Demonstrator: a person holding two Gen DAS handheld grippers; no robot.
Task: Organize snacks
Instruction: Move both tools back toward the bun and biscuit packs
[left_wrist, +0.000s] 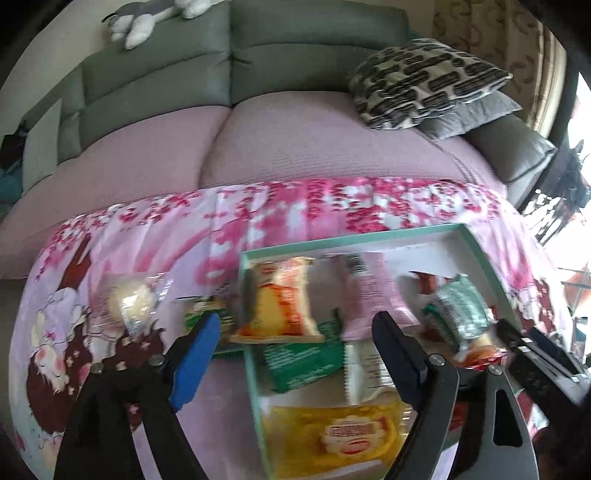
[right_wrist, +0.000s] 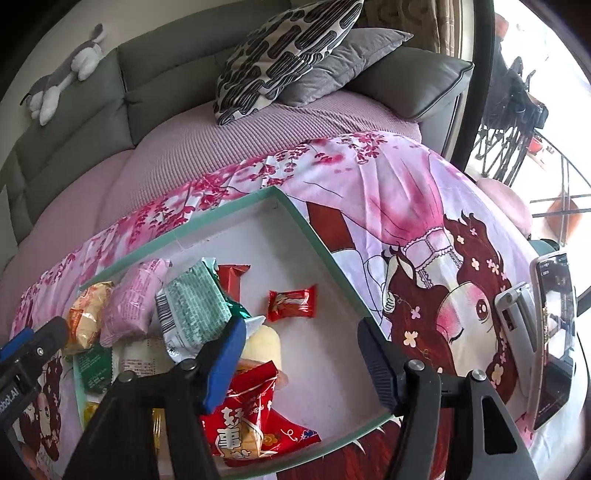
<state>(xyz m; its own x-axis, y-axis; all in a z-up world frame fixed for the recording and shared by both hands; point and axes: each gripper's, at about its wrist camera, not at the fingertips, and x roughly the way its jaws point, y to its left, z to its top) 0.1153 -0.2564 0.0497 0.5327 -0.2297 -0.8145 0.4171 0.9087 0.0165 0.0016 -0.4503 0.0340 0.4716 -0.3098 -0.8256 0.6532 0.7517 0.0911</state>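
your left gripper (left_wrist: 295, 336) stands released, its blue pad and black pad spread wide with no snack pressed between them; it hangs over the left wall of the teal-rimmed tray (left_wrist: 255, 373), blue pad outside the tray, black pad above its contents. your right gripper (right_wrist: 299, 347) is also released, jaws apart over the tray's near right part, nothing gripped.

closest to you in the left wrist view lies the yellow packet (left_wrist: 343, 435) at the tray's near end. just beyond it sit a dark green packet (left_wrist: 299, 363) and a white packet (left_wrist: 364, 373), overlapping. the orange-and-yellow packet (left_wrist: 280, 299) lies further on against the left wall, with the pink packet (left_wrist: 365, 295) beside it.

in the right wrist view a large red packet (right_wrist: 251, 417) lies just under the blue pad, a pale yellow snack (right_wrist: 264, 347) beyond it, then the pale green packet (right_wrist: 192, 314) tilted over the pile. a small red candy (right_wrist: 292, 302) lies alone on the bare white floor of the tray.

outside the tray, on the pink cartoon-print cloth (left_wrist: 147, 236), a clear-wrapped pastry (left_wrist: 129, 299) lies well to the left. a phone on a stand (right_wrist: 550, 332) stands at the far right.

beyond the cloth are the sofa (left_wrist: 295, 48), a patterned cushion (right_wrist: 284, 51) and a plush toy (right_wrist: 62, 81).
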